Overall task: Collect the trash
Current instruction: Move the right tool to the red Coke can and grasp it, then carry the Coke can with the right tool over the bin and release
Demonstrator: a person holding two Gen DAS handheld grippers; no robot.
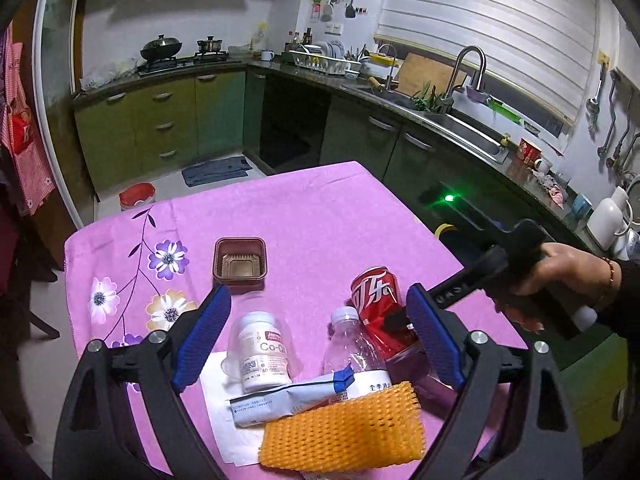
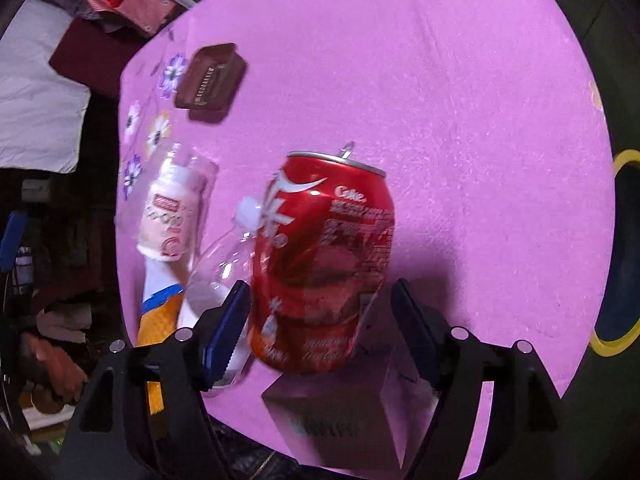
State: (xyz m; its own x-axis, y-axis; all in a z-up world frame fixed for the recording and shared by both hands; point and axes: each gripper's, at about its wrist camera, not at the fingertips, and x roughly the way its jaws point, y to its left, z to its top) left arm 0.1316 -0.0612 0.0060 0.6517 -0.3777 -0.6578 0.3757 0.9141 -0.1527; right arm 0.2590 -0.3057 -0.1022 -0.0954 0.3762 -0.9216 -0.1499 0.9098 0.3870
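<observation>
A dented red cola can (image 2: 320, 256) stands on the pink tablecloth (image 2: 440, 100). My right gripper (image 2: 320, 320) is open with its fingers on either side of the can's lower part; the left pad is close to it and the right pad stands apart. The can also shows in the left wrist view (image 1: 378, 300). My left gripper (image 1: 320, 340) is open and empty above a white pill bottle (image 1: 262, 350), a clear plastic bottle (image 1: 354, 350), a white and blue wrapper (image 1: 292, 398) and an orange foam net (image 1: 344, 428).
A brown plastic tray (image 1: 240, 260) sits further back on the table. A small pink box (image 2: 340, 416) lies under the can near the table's edge. A yellow-rimmed bin (image 2: 618, 252) stands beside the table on the right. Kitchen counters and a sink (image 1: 452, 120) run behind.
</observation>
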